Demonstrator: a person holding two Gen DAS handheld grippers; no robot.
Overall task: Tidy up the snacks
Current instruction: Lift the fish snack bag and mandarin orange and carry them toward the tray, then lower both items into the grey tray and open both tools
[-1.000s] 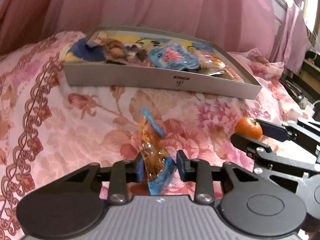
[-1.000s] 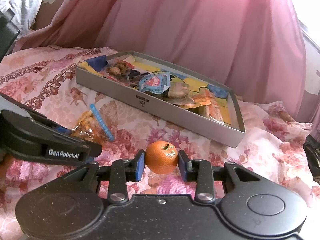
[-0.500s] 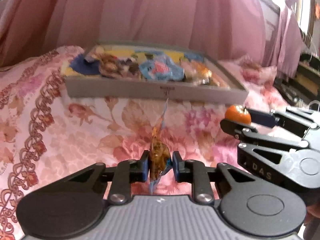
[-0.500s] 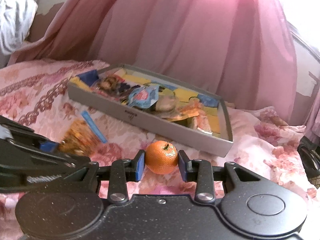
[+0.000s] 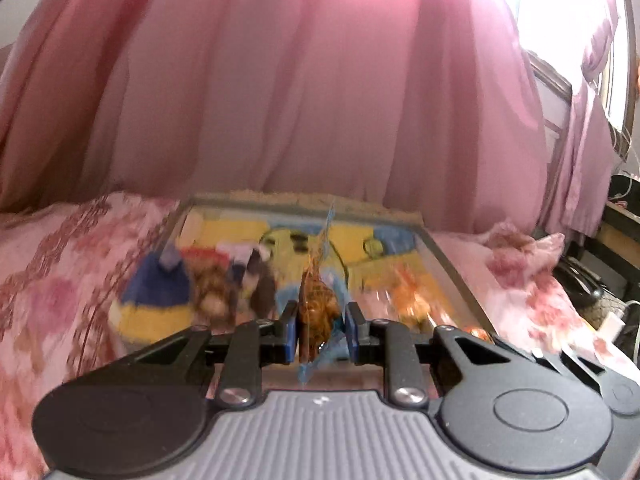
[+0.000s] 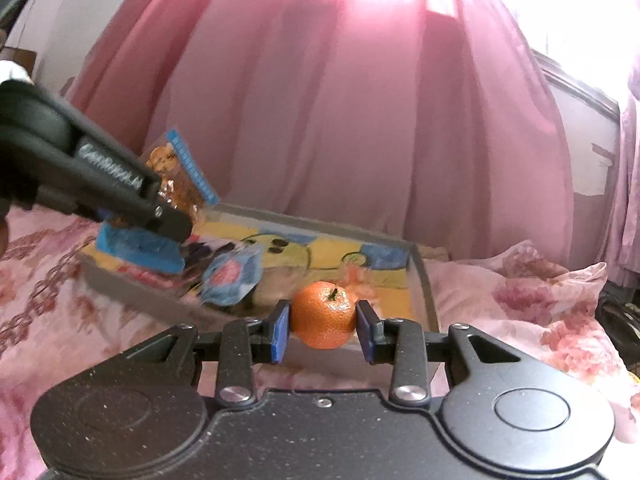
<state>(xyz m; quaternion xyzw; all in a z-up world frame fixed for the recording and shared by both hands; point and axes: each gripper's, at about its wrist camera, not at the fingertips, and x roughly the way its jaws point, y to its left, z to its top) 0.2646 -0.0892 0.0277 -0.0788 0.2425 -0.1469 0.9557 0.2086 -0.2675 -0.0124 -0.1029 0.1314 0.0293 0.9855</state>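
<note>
- Right wrist view: we see a small round orange mandarin with a green stem [image 6: 325,316] pinched between the blue pads of our right gripper [image 6: 323,332], lifted off the bed and hanging just in front of the near right corner of the tray.
- In the left wrist view, our left gripper [image 5: 322,334] is pressed onto a crinkly clear snack packet with blue edges and golden-brown contents [image 5: 319,308]; the packet stands edge-on between the pads, its top seal pointing up.
- From the right wrist view that same packet [image 6: 182,176] shows its broad face, held up in the air above the left end of the tray, with the dark left gripper body crossing in front of it.
- The shallow grey rectangular tray with a yellow and blue cartoon lining [image 6: 420,276] sits on the bed and already carries several snacks, among them a round blue packet with a red centre [image 6: 232,276] near its front wall.
- The other snacks in the tray are blurred in the left wrist view, so we cannot tell them apart.
- The tray rests on a pink floral bedspread [image 6: 520,320].
- Behind the bed hangs a pink curtain [image 6: 360,120], brightly lit from behind.
</note>
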